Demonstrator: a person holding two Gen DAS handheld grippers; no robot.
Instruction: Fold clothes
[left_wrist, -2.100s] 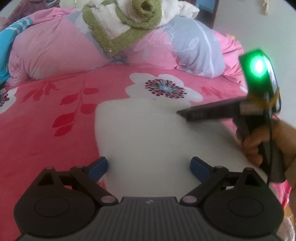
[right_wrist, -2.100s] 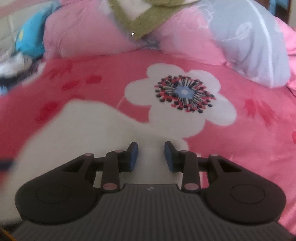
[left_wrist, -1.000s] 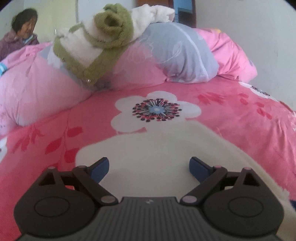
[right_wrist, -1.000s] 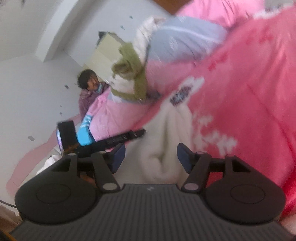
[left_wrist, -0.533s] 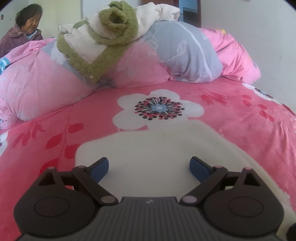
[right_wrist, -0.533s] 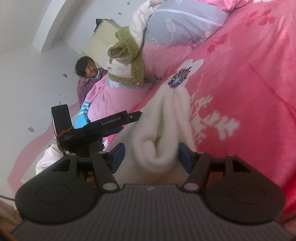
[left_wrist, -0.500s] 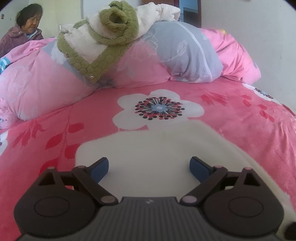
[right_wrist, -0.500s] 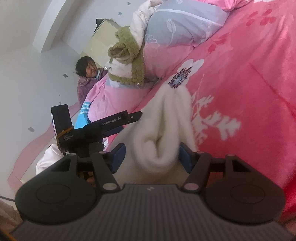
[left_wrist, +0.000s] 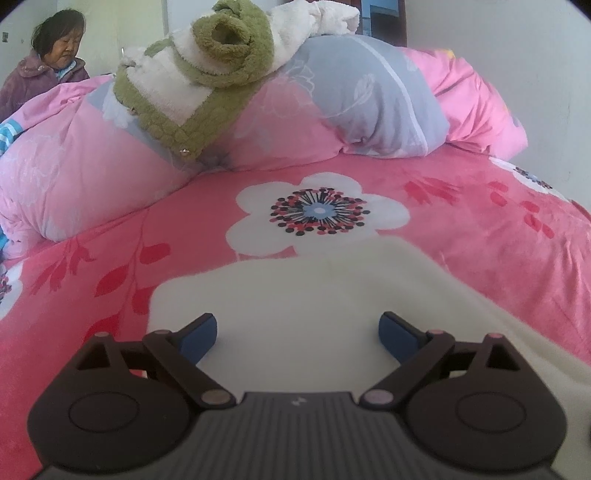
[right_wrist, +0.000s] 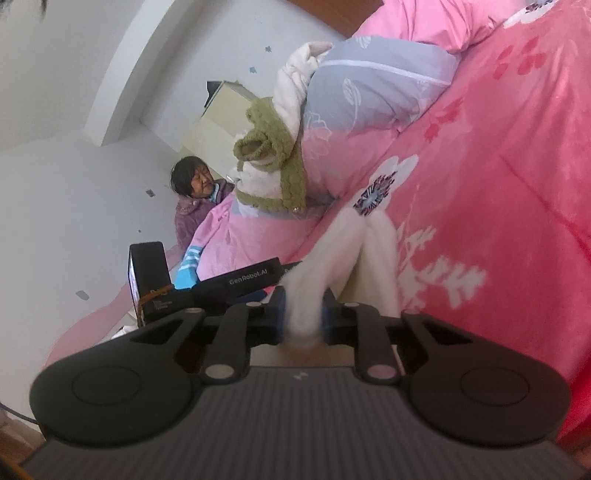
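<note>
The right tool (right_wrist: 301, 317) pinches a bunched fold of the fluffy cream-white garment (left_wrist: 314, 295), while the left tool (left_wrist: 297, 334) hovers spread wide over that garment, which lies on the pink flower-print bed (left_wrist: 480, 229) near its front edge, below the white printed flower (left_wrist: 317, 214).

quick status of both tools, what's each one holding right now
Left tool: open, holding nothing, over the white garment.
Right tool: closed on the white garment.

My right gripper (right_wrist: 300, 310) hides the pinched end of the fluffy white garment (right_wrist: 343, 251), whose pinched fold is blurred
</note>
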